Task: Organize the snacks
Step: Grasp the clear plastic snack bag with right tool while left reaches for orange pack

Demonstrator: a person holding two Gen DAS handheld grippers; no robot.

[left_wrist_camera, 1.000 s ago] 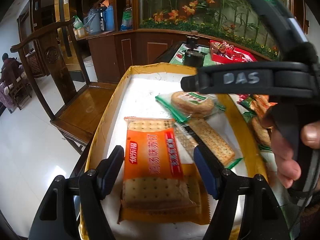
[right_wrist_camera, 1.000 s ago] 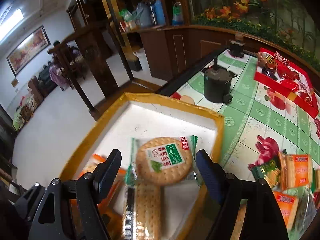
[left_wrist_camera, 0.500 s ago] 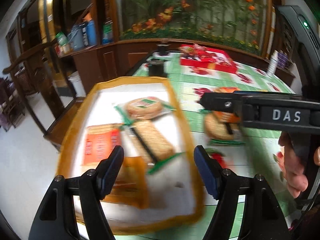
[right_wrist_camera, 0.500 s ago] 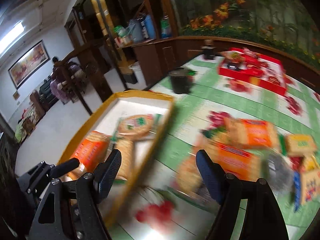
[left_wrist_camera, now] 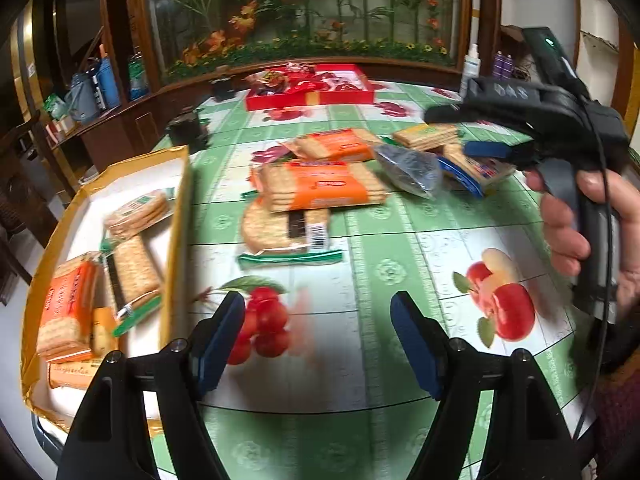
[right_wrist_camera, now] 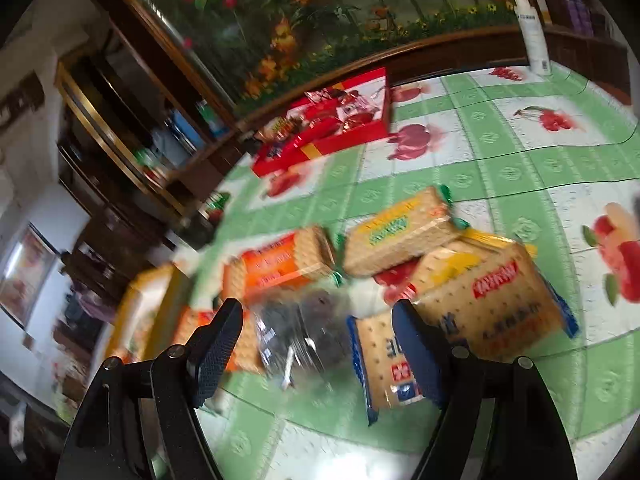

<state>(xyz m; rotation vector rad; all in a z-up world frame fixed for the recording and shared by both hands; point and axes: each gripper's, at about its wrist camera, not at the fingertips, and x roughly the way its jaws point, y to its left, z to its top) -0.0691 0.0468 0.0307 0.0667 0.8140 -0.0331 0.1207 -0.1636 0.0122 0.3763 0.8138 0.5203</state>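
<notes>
over the green fruit-print tablecloth (left_wrist_camera: 360, 240) we hold both grippers above the loose pile of snacks, and neither carries anything. our left gripper (left_wrist_camera: 316, 344) is opening its jaws with only bare cloth between them; our right gripper (right_wrist_camera: 318, 344) has its jaws apart over the dark clear bag (right_wrist_camera: 304, 324) and the blue-edged cracker pack (right_wrist_camera: 384, 364), pressing on neither. the gold-rimmed tray (left_wrist_camera: 178, 216) sits at the table's left edge with several cracker packs already in it, so we judge the step in hand is to fetch the next pack. the orange cracker pack (left_wrist_camera: 320, 188) lies on top of a round biscuit pack (left_wrist_camera: 276, 228), so it seems wise to take the upper one first. we would come down across a pack's narrow sides, settle the blur out of the hands before closing, and squeeze gently, since crackers probably crush and the wrappers likely slip.
</notes>
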